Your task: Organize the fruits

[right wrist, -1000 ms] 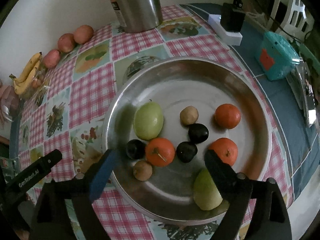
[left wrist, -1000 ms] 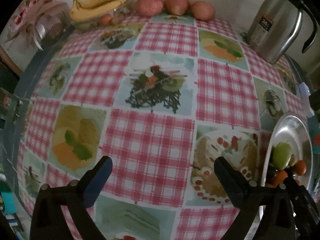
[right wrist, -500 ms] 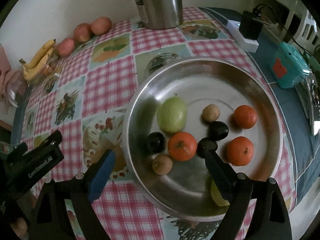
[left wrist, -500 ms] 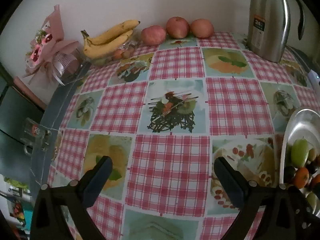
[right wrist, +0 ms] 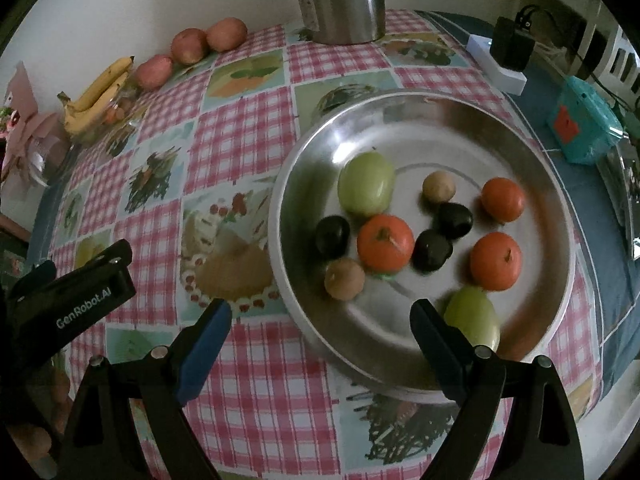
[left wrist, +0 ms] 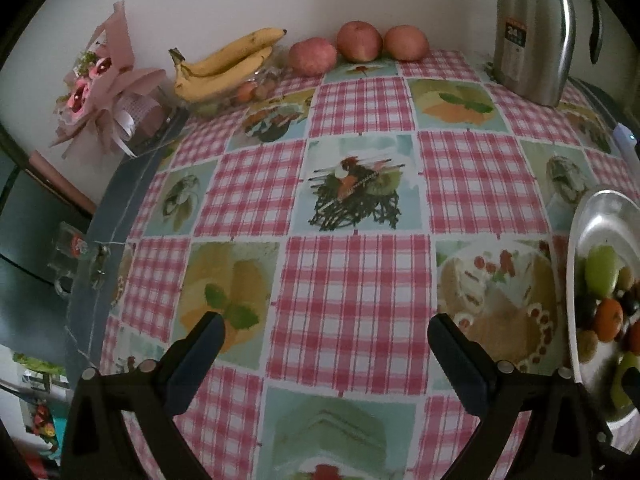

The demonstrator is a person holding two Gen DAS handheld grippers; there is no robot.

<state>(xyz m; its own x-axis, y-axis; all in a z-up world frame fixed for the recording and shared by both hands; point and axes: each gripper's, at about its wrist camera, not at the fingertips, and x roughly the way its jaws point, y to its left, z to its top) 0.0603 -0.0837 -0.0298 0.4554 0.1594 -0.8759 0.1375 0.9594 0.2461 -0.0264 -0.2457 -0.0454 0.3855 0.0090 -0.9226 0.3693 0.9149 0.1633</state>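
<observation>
Left wrist view, left to right. Pink-wrapped bouquet [left wrist: 102, 84] at upper left against the wall. Bananas [left wrist: 226, 66] just right of it, upper centre-left. Three apples [left wrist: 358, 46] in a row along the wall at top centre. Steel thermos jug [left wrist: 534, 28] upright at upper right. Checked tablecloth [left wrist: 352, 276] fills the middle. Left gripper [left wrist: 326, 344] at bottom centre, jaws spread wide, nothing between them, only cloth beneath. Metal plate [left wrist: 600, 216] cut off at the right edge, fruit on it partly visible.

Right wrist view, left to right. Body of the left gripper at lower left edge. Bananas and the three apples run along the wall at upper left. Right gripper [right wrist: 320, 322] at bottom centre, jaws wide apart, holding nothing; it sits over the near rim of the plate [right wrist: 420, 116], which takes up centre-right.

On the plate:
- dark plum [right wrist: 332, 236], left
- brown kiwi [right wrist: 344, 279], lower left
- large green pear [right wrist: 366, 189], upper left
- orange [right wrist: 385, 242], centre, touching the pear
- two further dark plums [right wrist: 442, 232], just right of centre
- second kiwi [right wrist: 439, 187], above them
- two oranges [right wrist: 498, 232], right
- second green pear [right wrist: 472, 314], lower right, partly behind the right finger [right wrist: 436, 340]

Teal box [right wrist: 582, 128] at the right edge, off the cloth.
</observation>
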